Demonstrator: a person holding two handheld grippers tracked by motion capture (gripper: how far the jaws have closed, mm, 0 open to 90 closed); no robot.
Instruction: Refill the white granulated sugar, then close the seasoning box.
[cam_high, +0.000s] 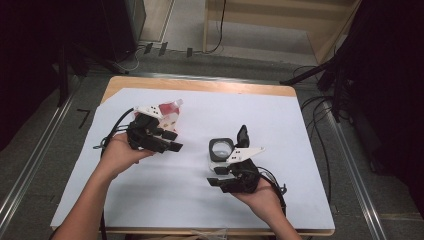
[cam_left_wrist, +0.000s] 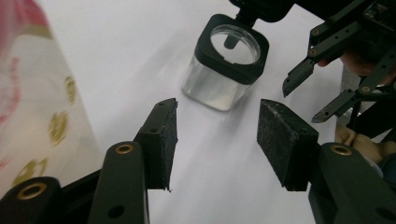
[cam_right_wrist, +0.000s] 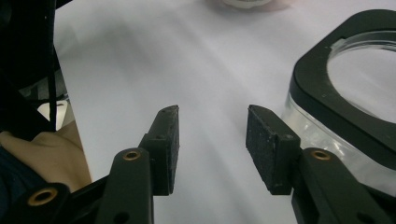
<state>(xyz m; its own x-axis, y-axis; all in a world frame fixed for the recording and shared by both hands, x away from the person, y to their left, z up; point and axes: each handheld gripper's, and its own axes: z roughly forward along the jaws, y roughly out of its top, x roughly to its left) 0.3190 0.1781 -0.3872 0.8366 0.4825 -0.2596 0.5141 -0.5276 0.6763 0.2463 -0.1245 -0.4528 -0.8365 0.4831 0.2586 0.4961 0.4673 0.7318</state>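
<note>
So the left hand-held gripper (cam_high: 165, 140) sits over the left half of the bench (cam_high: 300, 125), jaws spread with nothing between them. In the left gripper view you can see bare white surface between its two black pads (cam_left_wrist: 286, 142). The right hand-held gripper (cam_high: 220, 177) is lower down on the right side, also spread and empty; its own view shows the same blank white gap between its pads (cam_right_wrist: 271, 147).

Things on the bench, counted: one clear square jar (cam_high: 220, 149) with a black rim, and one pouch (cam_high: 169, 111) printed in red and white. The jar stands just beyond the right hand-held gripper, roughly mid-bench, open at the top. In the right gripper view it sits just beside the right-hand pad; I can't tell if they touch. The pouch lies right behind the left hand-held gripper, partly covered by it.

Labels: nothing readable. The left gripper view catches the pouch up close at its left edge, blurred, with pinkish print and some gold round marks, no legible writing. That view also shows the jar's see-through walls plus the other gripper's linkage behind it. The high view adds the cables trailing off both grippers and the wooden bench edge.
</note>
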